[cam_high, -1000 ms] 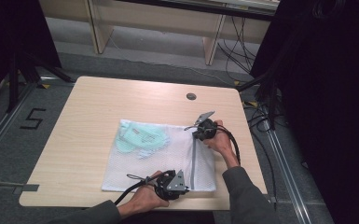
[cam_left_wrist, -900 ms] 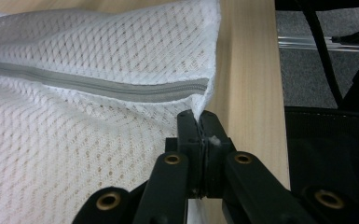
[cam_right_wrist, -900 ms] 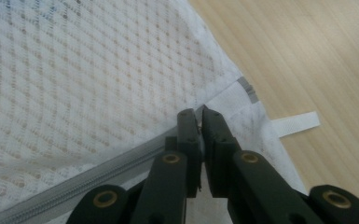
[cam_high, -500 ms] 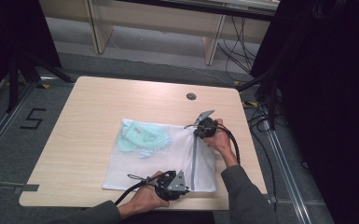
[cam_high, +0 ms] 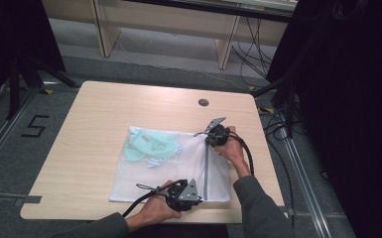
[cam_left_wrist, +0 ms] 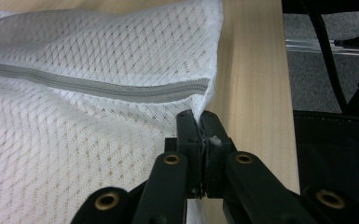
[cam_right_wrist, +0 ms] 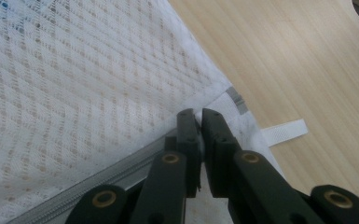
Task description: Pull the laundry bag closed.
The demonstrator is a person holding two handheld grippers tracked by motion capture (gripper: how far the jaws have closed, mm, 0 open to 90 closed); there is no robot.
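A white mesh laundry bag [cam_high: 178, 168] lies flat on the wooden table [cam_high: 104, 114], with a teal garment [cam_high: 151, 146] inside its left part. A grey zipper [cam_high: 206, 171] runs along its right side. My left gripper [cam_high: 198, 198] is at the near end of the zipper, shut on the bag's corner [cam_left_wrist: 205, 100]; mesh is pinched between its jaws [cam_left_wrist: 199, 122]. My right gripper [cam_high: 208, 143] is at the far end of the zipper [cam_right_wrist: 98, 186], its jaws [cam_right_wrist: 198, 116] shut on the bag's edge there. A white loop tab [cam_right_wrist: 284, 130] sticks out beside them.
A round cable hole [cam_high: 203, 102] sits in the table behind the bag. The table's near edge [cam_high: 129, 218] runs just below the left gripper. Cables [cam_high: 250, 153] trail off the right side. Shelving legs [cam_high: 225, 47] stand beyond the table.
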